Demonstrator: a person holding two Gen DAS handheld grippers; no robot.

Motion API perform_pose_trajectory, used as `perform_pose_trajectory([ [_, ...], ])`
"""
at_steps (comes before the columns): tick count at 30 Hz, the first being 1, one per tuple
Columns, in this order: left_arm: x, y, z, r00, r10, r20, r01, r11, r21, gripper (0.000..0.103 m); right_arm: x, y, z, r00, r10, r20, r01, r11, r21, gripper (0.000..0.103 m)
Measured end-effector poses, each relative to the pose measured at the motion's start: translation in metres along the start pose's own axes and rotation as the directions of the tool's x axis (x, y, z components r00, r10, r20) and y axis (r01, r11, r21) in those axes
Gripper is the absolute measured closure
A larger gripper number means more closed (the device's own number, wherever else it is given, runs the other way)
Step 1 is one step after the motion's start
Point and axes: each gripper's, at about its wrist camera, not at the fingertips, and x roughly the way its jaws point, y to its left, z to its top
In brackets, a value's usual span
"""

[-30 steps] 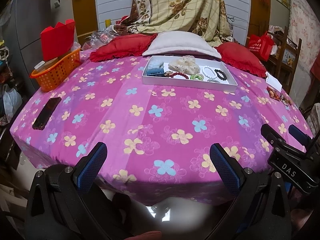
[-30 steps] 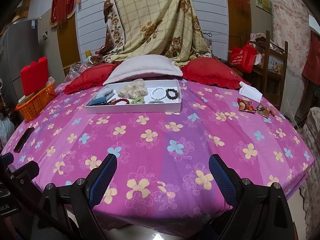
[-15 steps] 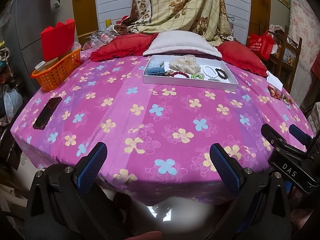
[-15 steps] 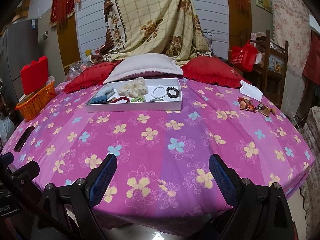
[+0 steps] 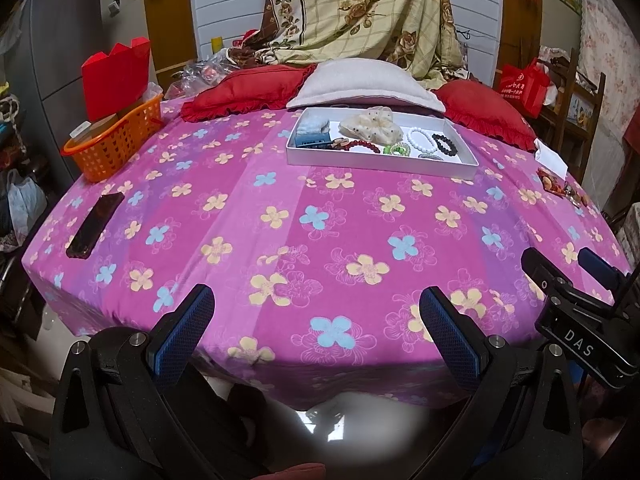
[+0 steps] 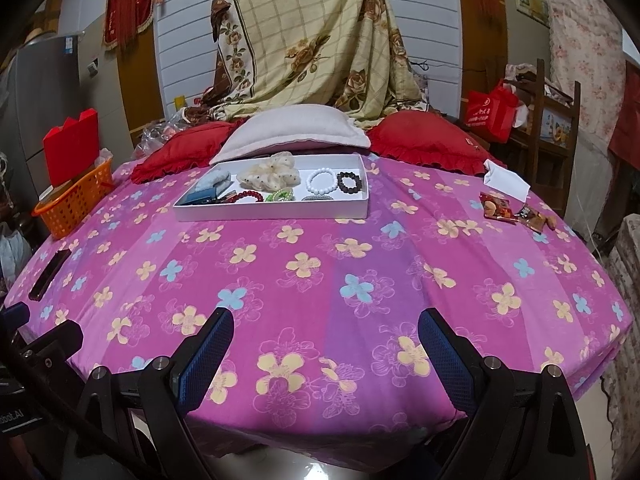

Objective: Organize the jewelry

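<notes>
A white tray [image 5: 380, 162] [image 6: 272, 212] sits at the far side of the pink flowered bedspread. It holds a cream scrunchie [image 5: 370, 124] [image 6: 270, 172], a white bead bracelet [image 5: 421, 138] [image 6: 322, 182], a black bead bracelet [image 5: 445, 145] [image 6: 352, 183], a red bead bracelet [image 5: 362, 145] [image 6: 248, 197], a green hair tie [image 5: 397, 149] [image 6: 280, 195] and a blue box [image 5: 312, 140] [image 6: 202, 196]. My left gripper [image 5: 316, 320] and right gripper [image 6: 326, 344] are both open and empty, at the near edge of the bed, far from the tray.
An orange basket [image 5: 114, 142] [image 6: 74, 204] with a red box stands at the left edge. A dark phone [image 5: 95, 224] [image 6: 50, 274] lies near the left side. Snack packets [image 6: 512, 212] and a white paper [image 6: 506, 180] lie at the right. Pillows [image 6: 292, 132] line the far side.
Both grippers have moved slightly forward toward the bed; the tray looks a little nearer. Nothing on the bed has moved.
</notes>
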Motion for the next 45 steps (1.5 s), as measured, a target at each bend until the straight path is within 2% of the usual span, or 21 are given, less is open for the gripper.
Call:
perform_pose_trajectory([
  [45,0.0046,-0.0007,-0.0044,1.000,-0.010,-0.016,0.010,1.000,-0.004,0.000,-0.0001,0.0030,0.0022,1.000,0.014,0.009,-0.014,1.000,0.003,0.011],
])
